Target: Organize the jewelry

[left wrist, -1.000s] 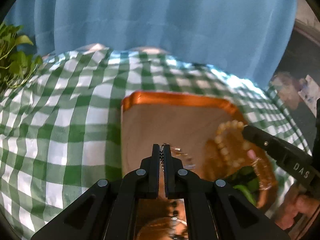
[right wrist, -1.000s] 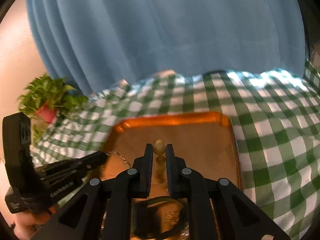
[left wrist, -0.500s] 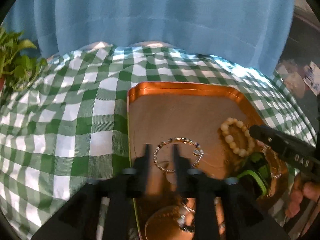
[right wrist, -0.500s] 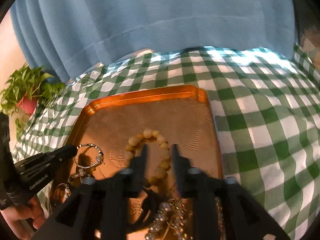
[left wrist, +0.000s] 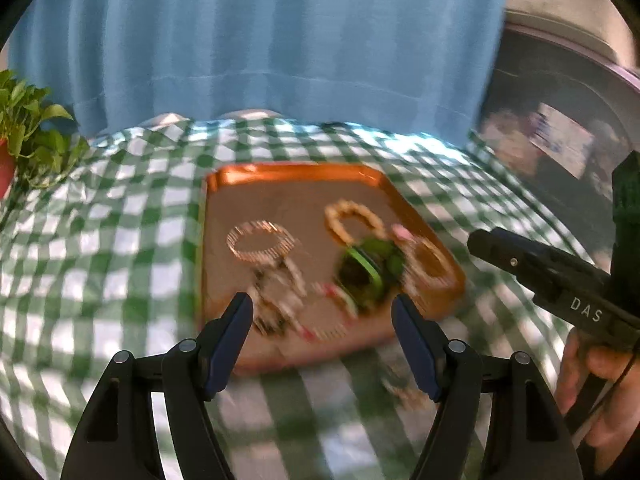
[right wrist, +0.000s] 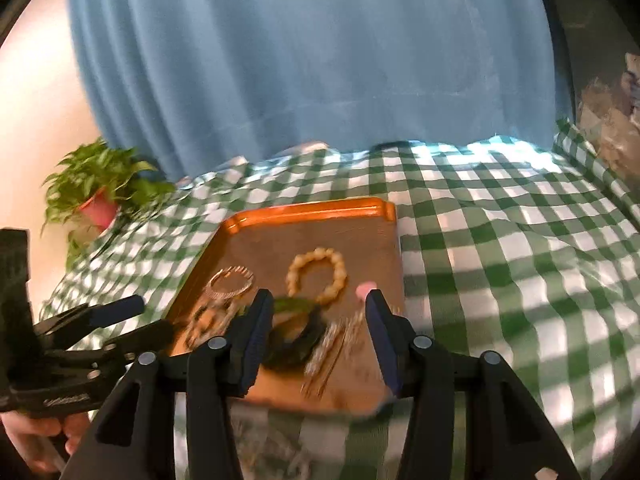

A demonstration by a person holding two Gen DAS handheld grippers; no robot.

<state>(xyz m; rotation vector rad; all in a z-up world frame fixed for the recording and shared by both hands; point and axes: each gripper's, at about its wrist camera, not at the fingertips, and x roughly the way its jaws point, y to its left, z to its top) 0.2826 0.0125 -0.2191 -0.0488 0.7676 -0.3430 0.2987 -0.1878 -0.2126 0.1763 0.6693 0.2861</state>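
A copper tray (left wrist: 304,184) (right wrist: 312,210) lies on the green checked cloth and holds several pieces of jewelry. A cream bead bracelet (left wrist: 354,220) (right wrist: 318,276) lies toward the back, a silver chain bracelet (left wrist: 260,242) (right wrist: 231,282) to its left, and a dark green bangle (left wrist: 366,266) (right wrist: 294,332) in front. My left gripper (left wrist: 322,312) is open and empty above the tray's near edge. My right gripper (right wrist: 320,316) is open and empty over the bangle. Both views are blurred.
A potted green plant (left wrist: 24,140) (right wrist: 100,196) stands at the table's far left. A blue curtain (left wrist: 260,40) hangs behind the table. A small piece of jewelry (left wrist: 400,388) lies on the cloth in front of the tray. The green checked cloth (right wrist: 500,260) stretches to the right.
Both grippers have opened, let go of their bracelets onto the tray, and pulled back and up, so the whole tray now shows.
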